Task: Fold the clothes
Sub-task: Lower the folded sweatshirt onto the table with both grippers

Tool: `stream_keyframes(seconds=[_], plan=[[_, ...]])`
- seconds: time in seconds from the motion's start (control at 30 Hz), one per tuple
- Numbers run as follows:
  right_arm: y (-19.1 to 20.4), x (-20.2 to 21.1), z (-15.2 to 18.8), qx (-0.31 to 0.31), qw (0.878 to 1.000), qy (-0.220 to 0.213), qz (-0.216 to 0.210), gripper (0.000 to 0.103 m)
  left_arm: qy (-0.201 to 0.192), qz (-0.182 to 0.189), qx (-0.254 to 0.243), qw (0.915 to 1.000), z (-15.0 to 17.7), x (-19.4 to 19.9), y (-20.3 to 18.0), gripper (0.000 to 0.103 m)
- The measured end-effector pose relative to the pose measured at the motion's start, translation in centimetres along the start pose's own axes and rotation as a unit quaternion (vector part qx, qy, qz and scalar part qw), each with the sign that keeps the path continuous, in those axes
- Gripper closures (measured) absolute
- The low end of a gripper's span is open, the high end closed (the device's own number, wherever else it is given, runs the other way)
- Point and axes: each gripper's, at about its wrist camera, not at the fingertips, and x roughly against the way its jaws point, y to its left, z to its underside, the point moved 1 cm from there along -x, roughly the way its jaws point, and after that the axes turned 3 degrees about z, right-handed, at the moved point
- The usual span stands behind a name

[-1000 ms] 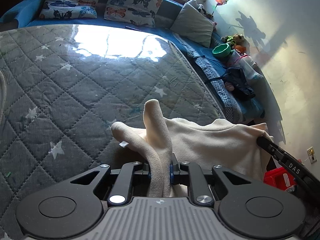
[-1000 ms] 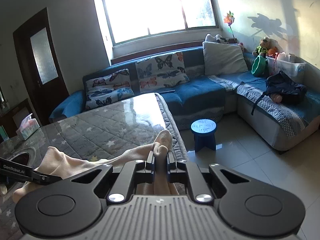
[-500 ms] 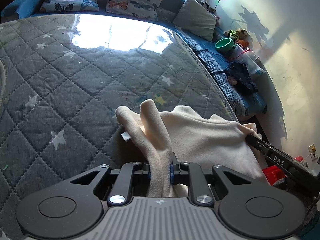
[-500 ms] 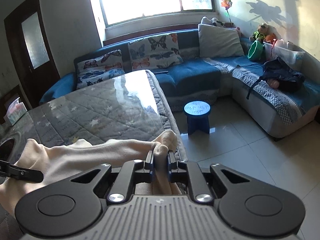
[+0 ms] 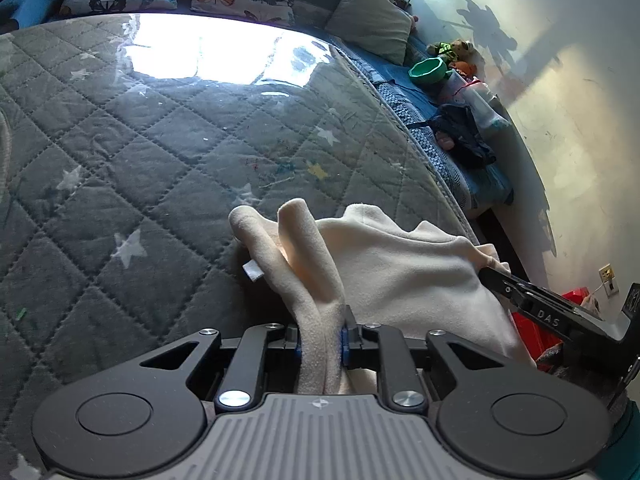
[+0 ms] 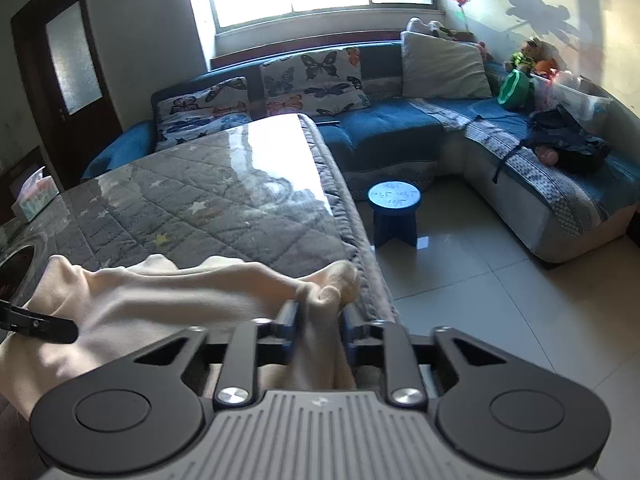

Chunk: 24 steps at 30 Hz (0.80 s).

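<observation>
A cream fleece garment (image 5: 404, 268) hangs stretched between my two grippers, low over the near right part of a grey quilted table (image 5: 160, 152). My left gripper (image 5: 320, 336) is shut on one bunched edge of it, with a small white label beside the fold. My right gripper (image 6: 318, 320) holds the other bunched edge of the garment (image 6: 168, 292) near the table's right edge; its jaws stand a little wider apart than before, with cloth still between them. Each gripper's tip shows at the side of the other's view.
The quilted table (image 6: 200, 192) has a shiny cover with window glare. A blue L-shaped sofa (image 6: 400, 128) with butterfly cushions runs behind and to the right. A small blue stool (image 6: 394, 212) stands on the tiled floor. A red box (image 5: 536, 336) sits low right.
Both grippers have carried the garment forward and lower over the table. The right gripper's jaws have parted slightly around the cloth. The left grip is unchanged.
</observation>
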Motion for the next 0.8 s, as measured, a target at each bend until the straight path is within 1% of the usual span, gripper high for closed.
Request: stream_keyframes(seconds=[0.13,0.2,0.3,0.37,0.43,0.47,0.53,0.63,0.8], plan=[[-0.3,1.0,-0.3,-0.002,1.0,-0.017,0.004,0.073,-0.015,-0.001,0.002,0.9999,-0.2,0.9,0.3,0.076],[-0.2,1.6,-0.8,0.0,1.0,-0.03,0.008,0.072,-0.028,-0.007,0.0,0.9996,-0.4,1.6,0.4,0.071],[-0.2,2.3,-1.3,-0.002,0.999,-0.049,0.008,0.072,-0.047,-0.023,-0.003,0.9986,-0.9,2.2,0.5,0.072],[0.1,2.3,-1.5,-0.001,0.999,-0.053,0.002,0.072,-0.056,-0.033,-0.005,0.9979,-1.3,2.2,0.5,0.074],[0.5,2.1,-1.5,0.004,0.999,-0.053,-0.005,0.072,-0.06,-0.045,-0.014,0.9971,-1.5,2.0,0.4,0.075],[0.7,1.9,-1.5,0.008,0.999,-0.051,-0.009,0.072,-0.061,-0.052,-0.021,0.9966,-1.6,1.7,0.4,0.077],[1.1,1.5,-1.3,0.016,0.999,-0.047,-0.014,0.072,-0.061,-0.064,-0.028,0.9957,-1.7,1.3,0.5,0.077],[1.7,0.8,-1.0,0.024,0.999,-0.039,-0.017,0.072,-0.055,-0.07,-0.021,0.9958,-1.6,0.5,1.3,0.077],[1.8,-1.0,-0.5,0.028,0.999,-0.017,-0.002,0.073,-0.055,-0.072,-0.023,0.9956,-1.4,0.4,1.7,0.077]])
